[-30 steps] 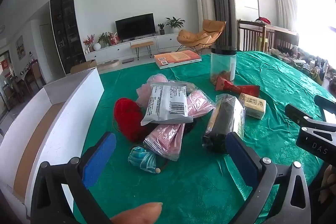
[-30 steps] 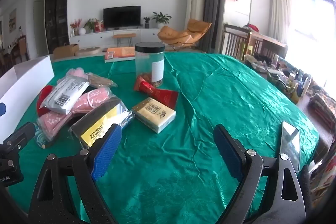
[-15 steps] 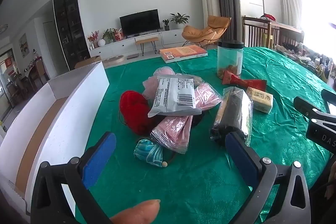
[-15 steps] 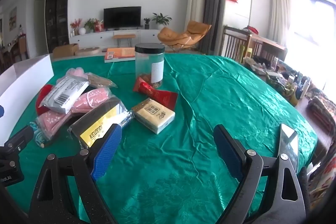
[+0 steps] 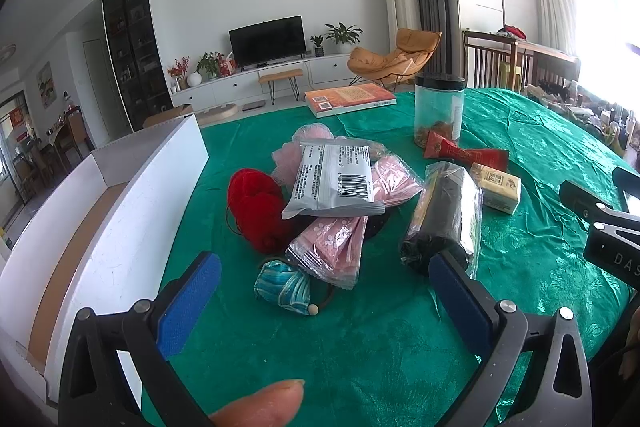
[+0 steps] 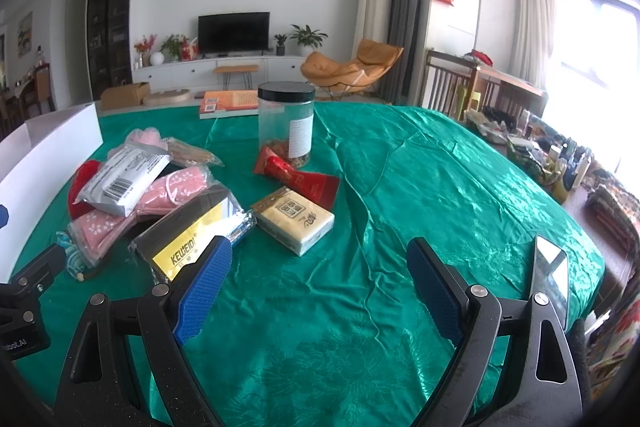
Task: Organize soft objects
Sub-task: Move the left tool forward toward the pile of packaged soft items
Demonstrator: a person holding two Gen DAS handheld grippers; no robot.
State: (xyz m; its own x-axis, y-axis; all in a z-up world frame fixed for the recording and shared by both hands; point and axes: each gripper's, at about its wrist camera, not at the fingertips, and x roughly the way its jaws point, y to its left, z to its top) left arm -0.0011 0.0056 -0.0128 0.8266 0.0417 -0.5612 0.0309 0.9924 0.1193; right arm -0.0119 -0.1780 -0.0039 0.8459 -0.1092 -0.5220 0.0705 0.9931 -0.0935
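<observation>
Two grippers you hold hover with fingers spread wide and gripping nothing: your left gripper [image 5: 324,301] just short of the pile of soft packets, your right gripper [image 6: 318,287] beside it. Atop that pile lies the grey barcoded plastic packet [image 5: 334,181], with the white cardboard box [image 5: 100,227] left of it on the green satin tablecloth [image 6: 420,187].

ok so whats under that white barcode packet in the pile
The white barcode packet lies on two pink dotted packs, with the red yarn beside them. Something dark shows beneath, but it is covered too much to identify.
</observation>
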